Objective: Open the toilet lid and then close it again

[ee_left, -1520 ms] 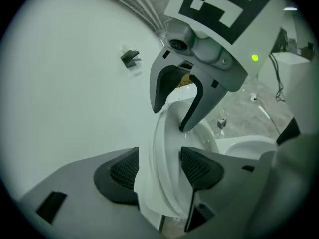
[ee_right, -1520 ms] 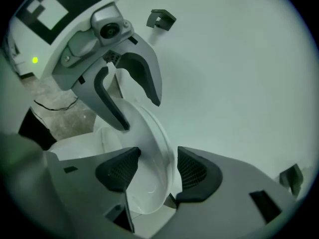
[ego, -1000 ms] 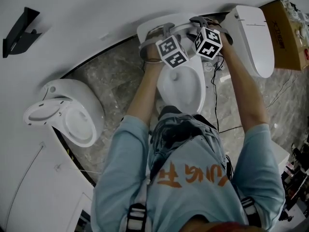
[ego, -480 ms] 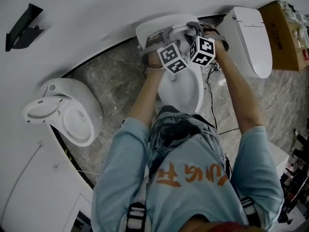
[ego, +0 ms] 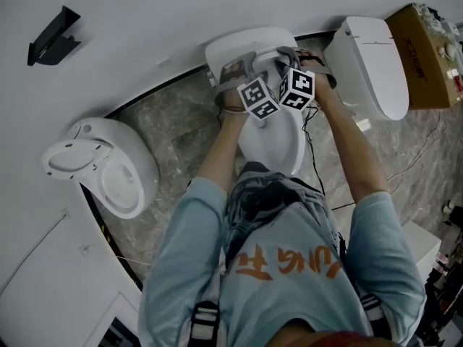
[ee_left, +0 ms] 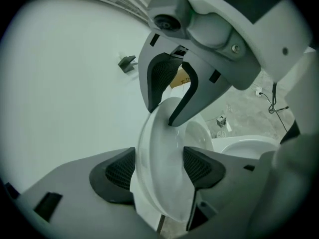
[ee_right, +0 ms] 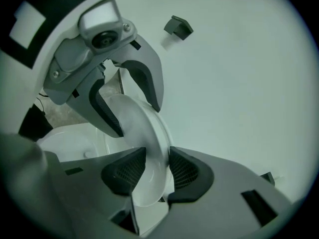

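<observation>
White wall, behind the fixtures.
Grey marbled floor along its foot.
Person in a pale blue top, seen from above, both arms stretched forward.
Middle toilet, directly ahead of the person, bowl uncovered.
Second toilet at the left, open; third toilet at the right, closed.
Cardboard box beside the third toilet.
Toilet lid of the middle toilet: stood up near the wall, rim between both sets of tongs.
Left gripper: jaws spread wide, just opened further, rim between the pads but not squeezed.
Right gripper: jaws just closed further, pads pinching the same rim, close beside the left gripper.
Black bracket on the wall, well left of the lid.
Black cable on the floor, beside the middle bowl.
</observation>
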A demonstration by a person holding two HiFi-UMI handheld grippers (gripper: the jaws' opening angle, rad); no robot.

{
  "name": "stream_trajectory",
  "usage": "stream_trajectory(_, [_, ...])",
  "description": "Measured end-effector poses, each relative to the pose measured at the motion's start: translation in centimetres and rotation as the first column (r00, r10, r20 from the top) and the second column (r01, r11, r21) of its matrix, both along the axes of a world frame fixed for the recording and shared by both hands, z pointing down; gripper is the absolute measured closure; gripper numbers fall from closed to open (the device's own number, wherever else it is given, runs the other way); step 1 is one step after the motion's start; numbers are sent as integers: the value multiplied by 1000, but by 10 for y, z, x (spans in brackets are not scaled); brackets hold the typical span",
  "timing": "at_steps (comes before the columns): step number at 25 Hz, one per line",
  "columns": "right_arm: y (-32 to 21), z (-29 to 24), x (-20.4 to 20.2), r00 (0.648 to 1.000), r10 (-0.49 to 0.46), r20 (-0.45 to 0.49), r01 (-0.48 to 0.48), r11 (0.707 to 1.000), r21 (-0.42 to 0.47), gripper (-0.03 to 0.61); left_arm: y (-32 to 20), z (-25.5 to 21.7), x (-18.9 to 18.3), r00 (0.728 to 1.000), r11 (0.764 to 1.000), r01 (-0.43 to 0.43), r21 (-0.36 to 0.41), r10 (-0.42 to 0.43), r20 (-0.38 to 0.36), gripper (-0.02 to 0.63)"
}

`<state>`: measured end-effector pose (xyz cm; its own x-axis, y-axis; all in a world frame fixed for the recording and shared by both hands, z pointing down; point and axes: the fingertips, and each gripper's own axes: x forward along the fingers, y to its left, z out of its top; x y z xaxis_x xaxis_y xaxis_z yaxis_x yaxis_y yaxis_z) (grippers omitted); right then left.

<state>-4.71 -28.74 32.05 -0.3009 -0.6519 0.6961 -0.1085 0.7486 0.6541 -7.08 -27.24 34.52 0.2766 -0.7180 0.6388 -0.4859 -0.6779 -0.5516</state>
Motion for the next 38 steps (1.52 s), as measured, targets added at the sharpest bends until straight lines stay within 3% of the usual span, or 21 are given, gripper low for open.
stream_trajectory(11, [92, -11, 35, 997, -61, 56, 63, 998, -24, 440, 81, -6, 32, 995, 1000, -11, -5, 11, 101, 263])
stream_trajectory(12, [100, -11, 39, 996, -67, 63, 69, 997, -25, 440, 91, -7, 38, 994, 1000, -16, -1, 16, 106, 274])
stream_trajectory(14, [115, -10, 46, 994, -85, 69, 86, 996, -19, 440, 110, -4, 50, 996, 1000, -11, 0, 11, 94, 357])
stream_trajectory(16, [132, -6, 53, 991, -108, 75, 109, 994, -18, 445, 127, -1, 56, 996, 1000, 7, 4, -8, 93, 364])
stream_trajectory(20, [169, 4, 66, 985, -140, 101, 143, 989, -26, 453, 159, 3, 65, 996, 1000, 19, -7, -18, 89, 447])
stream_trajectory(25, [215, 20, 80, 975, -183, 124, 187, 982, -26, 460, 204, 17, 77, 994, 999, 22, -48, -17, 105, 468])
stream_trajectory(31, [268, 50, 103, 973, -214, 85, 214, 977, 13, 462, 256, 44, 98, 992, 994, 9, -105, 4, 125, 482])
stream_trajectory(38, [313, 91, 114, 969, -225, 102, 231, 972, -52, 442, 302, 85, 111, 991, 980, -2, -197, 28, 128, 457])
